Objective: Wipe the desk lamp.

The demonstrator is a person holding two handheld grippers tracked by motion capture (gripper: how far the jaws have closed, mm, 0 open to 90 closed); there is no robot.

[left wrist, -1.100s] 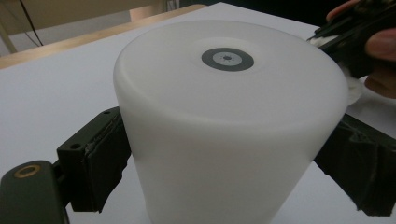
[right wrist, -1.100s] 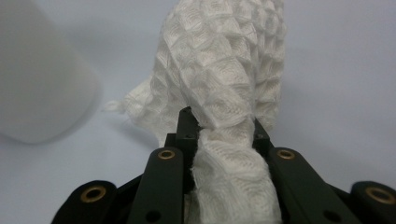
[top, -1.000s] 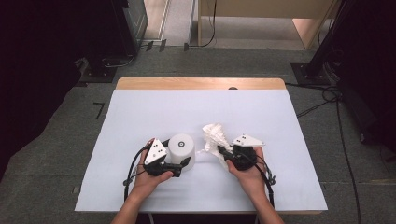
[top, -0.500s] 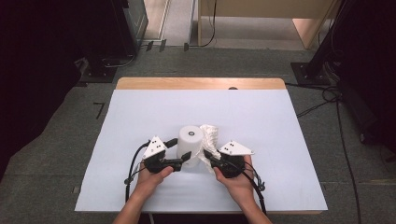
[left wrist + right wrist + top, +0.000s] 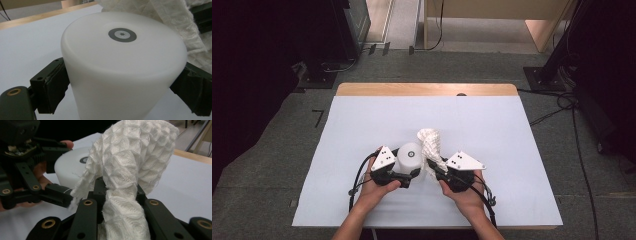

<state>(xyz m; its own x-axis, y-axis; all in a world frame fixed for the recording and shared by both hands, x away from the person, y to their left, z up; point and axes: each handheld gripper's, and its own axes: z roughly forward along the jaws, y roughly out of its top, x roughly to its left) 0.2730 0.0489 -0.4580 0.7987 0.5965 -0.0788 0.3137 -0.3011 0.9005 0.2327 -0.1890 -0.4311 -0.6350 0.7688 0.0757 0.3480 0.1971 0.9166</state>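
Two grips: cloth (image 5: pixel 125 195) in right gripper (image 5: pixel 118 195), cylinder (image 5: pixel 122 72) in left gripper (image 5: pixel 120 87).

Plain white cylinder (image 5: pixel 120 70) with grey centre dot, white waffle-weave cloth (image 5: pixel 127 170), pale blue-white table cover (image 5: pixel 492 125).

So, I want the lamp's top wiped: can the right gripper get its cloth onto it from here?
Probably yes: the right gripper holds the cloth right beside the white cylinder, whose top is bare; the left gripper clamps only its sides.

White table cover (image 5: pixel 492 125), wooden table edge (image 5: pixel 427 89), floor cables (image 5: pixel 562 102)
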